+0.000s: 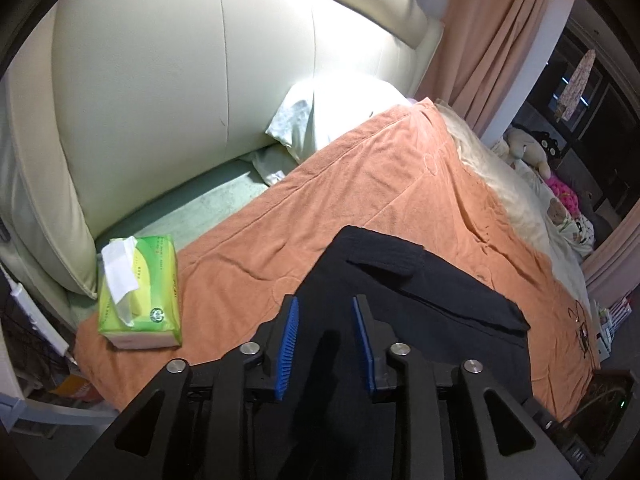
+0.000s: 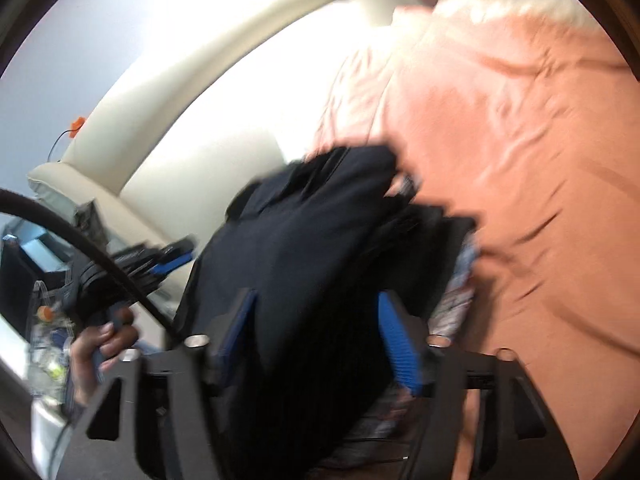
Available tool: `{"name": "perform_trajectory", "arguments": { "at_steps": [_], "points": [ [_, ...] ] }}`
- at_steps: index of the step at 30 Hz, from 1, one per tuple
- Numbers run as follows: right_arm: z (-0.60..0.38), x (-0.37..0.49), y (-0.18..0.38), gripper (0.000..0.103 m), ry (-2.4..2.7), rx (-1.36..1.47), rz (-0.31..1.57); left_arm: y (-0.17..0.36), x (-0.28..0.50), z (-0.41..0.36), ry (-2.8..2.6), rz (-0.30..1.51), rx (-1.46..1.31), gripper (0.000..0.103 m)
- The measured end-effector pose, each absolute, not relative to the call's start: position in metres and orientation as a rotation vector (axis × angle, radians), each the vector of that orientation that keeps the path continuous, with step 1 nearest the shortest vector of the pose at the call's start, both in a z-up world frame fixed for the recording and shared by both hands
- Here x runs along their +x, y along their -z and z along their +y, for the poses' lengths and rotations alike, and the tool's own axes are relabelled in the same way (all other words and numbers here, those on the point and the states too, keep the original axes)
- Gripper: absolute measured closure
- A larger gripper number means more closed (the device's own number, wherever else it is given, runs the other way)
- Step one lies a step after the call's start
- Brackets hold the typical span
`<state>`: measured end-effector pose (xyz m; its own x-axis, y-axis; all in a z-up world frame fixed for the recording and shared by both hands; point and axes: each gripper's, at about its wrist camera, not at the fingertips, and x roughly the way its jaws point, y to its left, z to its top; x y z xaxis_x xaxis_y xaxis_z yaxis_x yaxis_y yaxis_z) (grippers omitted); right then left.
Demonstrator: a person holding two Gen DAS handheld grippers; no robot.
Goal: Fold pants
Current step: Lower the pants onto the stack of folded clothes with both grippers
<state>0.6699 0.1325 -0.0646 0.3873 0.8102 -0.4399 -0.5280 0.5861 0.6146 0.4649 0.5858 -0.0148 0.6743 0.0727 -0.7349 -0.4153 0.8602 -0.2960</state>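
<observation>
Black pants [image 1: 400, 280] lie on an orange blanket [image 1: 340, 184] on the bed. My left gripper [image 1: 325, 308] hangs over the near part of the pants with its blue pads [image 1: 289, 344] apart, and nothing is between them. In the blurred right wrist view, my right gripper [image 2: 316, 304] is open with a thick bunch of the pants [image 2: 312, 240] lying between its blue pads [image 2: 396, 344]. The left gripper [image 2: 160, 264] and the hand holding it show at the left of that view.
A green tissue box [image 1: 138, 292] sits on the blanket's left corner. A cream padded headboard [image 1: 180, 60], white pillow [image 1: 332, 116], pink curtains [image 1: 492, 32] and stuffed toys [image 1: 532, 148] surround the bed. A black cable [image 2: 92, 248] crosses the right wrist view.
</observation>
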Motion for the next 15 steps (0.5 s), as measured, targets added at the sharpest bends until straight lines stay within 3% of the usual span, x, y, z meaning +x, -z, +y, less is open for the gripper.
{"name": "perform_trajectory", "arguments": {
  "at_steps": [6, 9, 11, 15],
  "points": [
    [0.097, 0.655, 0.039, 0.038, -0.906, 0.352, 0.701, 0.016, 0.434, 0.581, -0.293, 0.801, -0.451, 0.058],
    [0.092, 0.647, 0.027, 0.038, -0.943, 0.316, 0.662, 0.022, 0.412, 0.585, -0.314, 0.796, -0.468, 0.046],
    [0.091, 0.638, 0.024, 0.048, -0.974, 0.286, 0.659, 0.027, 0.398, 0.587, -0.335, 0.794, -0.475, 0.042],
    [0.102, 0.625, 0.014, 0.051, -1.025, 0.199, 0.634, 0.041, 0.373, 0.592, -0.356, 0.800, -0.526, 0.041]
  ]
}}
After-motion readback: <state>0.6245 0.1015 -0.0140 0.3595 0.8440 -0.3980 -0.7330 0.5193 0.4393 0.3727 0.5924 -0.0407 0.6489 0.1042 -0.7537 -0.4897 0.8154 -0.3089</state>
